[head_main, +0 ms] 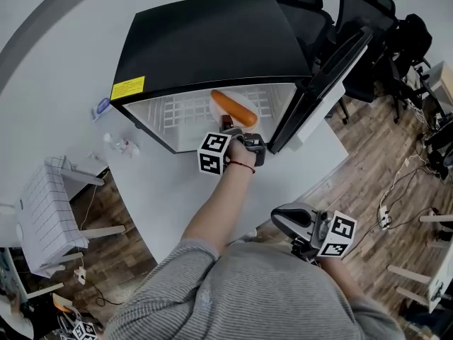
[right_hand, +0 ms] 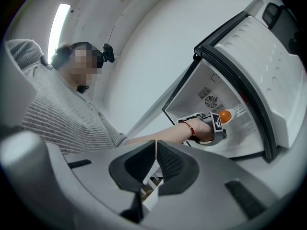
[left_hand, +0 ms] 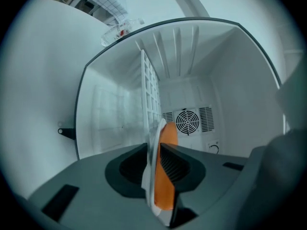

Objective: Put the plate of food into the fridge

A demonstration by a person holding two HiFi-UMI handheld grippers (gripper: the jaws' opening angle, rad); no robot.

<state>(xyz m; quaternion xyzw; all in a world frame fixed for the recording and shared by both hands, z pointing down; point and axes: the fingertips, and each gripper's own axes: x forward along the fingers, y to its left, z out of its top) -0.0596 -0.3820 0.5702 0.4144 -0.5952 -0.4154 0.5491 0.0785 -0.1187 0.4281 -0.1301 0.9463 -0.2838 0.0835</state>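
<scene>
Two grippers, near to far | my right gripper (right_hand: pixel 156 150), low beside my body: jaws together, nothing between them | my left gripper (left_hand: pixel 154 147), at the fridge (head_main: pixel 212 41) mouth: jaws narrowly apart, closed on the plate (left_hand: pixel 149 176) rim | plate with orange food (left_hand: pixel 167 176): inside the open fridge, at its wire shelf (head_main: pixel 184 112) | fan grille (left_hand: pixel 187 121): back wall

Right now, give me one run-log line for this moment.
fridge door: open | left gripper: holds plate with orange food inside fridge | right gripper: shut, empty, outside
</scene>
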